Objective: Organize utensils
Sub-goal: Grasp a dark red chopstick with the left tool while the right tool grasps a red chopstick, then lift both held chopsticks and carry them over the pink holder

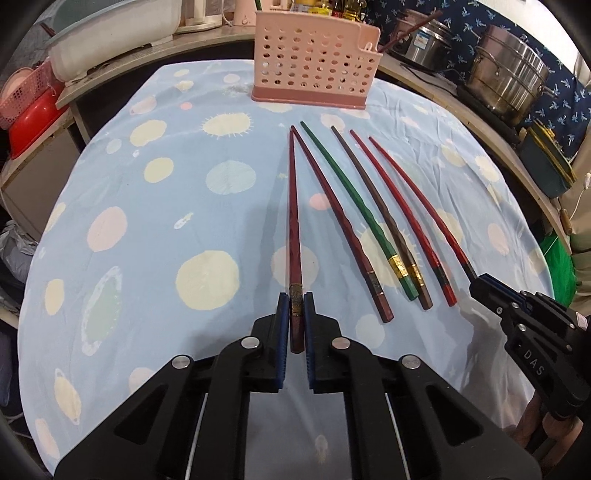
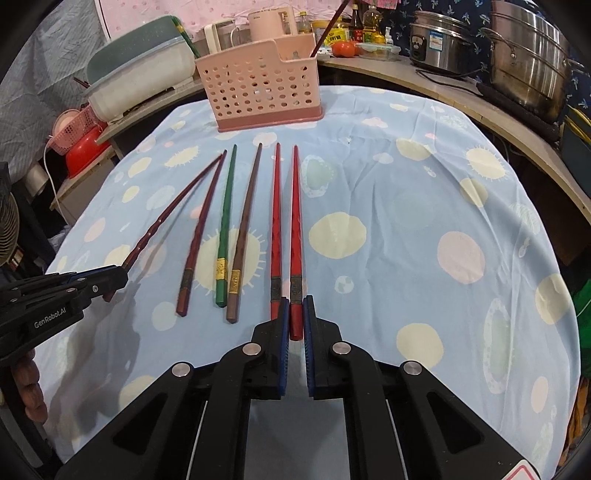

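Several chopsticks lie side by side on the blue spotted tablecloth [image 1: 147, 221], tips toward a pink perforated utensil holder [image 1: 314, 62] at the far edge, also in the right wrist view [image 2: 262, 88]. My left gripper [image 1: 296, 306] is shut on the thick end of the leftmost dark red chopstick [image 1: 293, 206]; it shows in the right wrist view [image 2: 110, 280]. My right gripper [image 2: 296, 310] is shut on the rightmost bright red chopstick [image 2: 295, 221]; it shows in the left wrist view [image 1: 480, 284]. Between them lie a dark red [image 1: 340, 229], a green [image 1: 354, 206], a brown [image 1: 376, 206] and a red chopstick [image 1: 399, 206].
One chopstick [image 2: 328, 29] stands in the holder. A counter behind carries a white tub [image 2: 140, 77], a pink kettle [image 2: 269, 18], bottles, a rice cooker [image 2: 443, 33] and steel pots [image 2: 532, 59]. A pink basket and red bowl [image 2: 81, 144] sit at the left.
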The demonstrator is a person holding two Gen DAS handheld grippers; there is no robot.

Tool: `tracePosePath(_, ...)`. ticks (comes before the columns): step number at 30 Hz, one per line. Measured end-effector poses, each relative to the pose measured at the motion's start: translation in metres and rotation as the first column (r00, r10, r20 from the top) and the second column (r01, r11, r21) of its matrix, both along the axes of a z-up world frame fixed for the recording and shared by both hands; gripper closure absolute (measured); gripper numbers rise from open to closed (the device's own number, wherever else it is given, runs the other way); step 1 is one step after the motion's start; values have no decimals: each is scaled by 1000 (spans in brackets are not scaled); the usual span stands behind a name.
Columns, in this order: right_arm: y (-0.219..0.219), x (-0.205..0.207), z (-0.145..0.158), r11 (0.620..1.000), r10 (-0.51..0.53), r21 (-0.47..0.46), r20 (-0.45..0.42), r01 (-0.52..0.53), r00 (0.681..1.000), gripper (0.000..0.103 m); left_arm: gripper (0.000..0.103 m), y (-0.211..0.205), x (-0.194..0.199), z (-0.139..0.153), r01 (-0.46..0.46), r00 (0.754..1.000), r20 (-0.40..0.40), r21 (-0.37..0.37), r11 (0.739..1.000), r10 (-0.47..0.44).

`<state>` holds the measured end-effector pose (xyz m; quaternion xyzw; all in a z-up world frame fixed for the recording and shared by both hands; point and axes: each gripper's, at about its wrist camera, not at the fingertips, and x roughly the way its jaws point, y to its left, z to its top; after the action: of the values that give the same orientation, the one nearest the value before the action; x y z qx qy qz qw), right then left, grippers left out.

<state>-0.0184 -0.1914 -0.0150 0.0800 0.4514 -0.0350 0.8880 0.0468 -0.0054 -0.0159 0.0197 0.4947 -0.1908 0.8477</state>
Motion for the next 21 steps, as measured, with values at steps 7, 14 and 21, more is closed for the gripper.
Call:
tracePosePath(7,-5,-16,36,1000,-11,14,76,10,997,96,96,19,-7,32,-27,998,51,-46,999,29)
tracePosePath(14,-14,-19,85,999,-34,26,168,29,985,96,96,32,-3,70,-47,993,101,-92,995,57)
tracePosePath(21,-23,-12,128,999,-44,29,248,38,968,96,96,40,8,116,-66,978,186,-126,990,89)
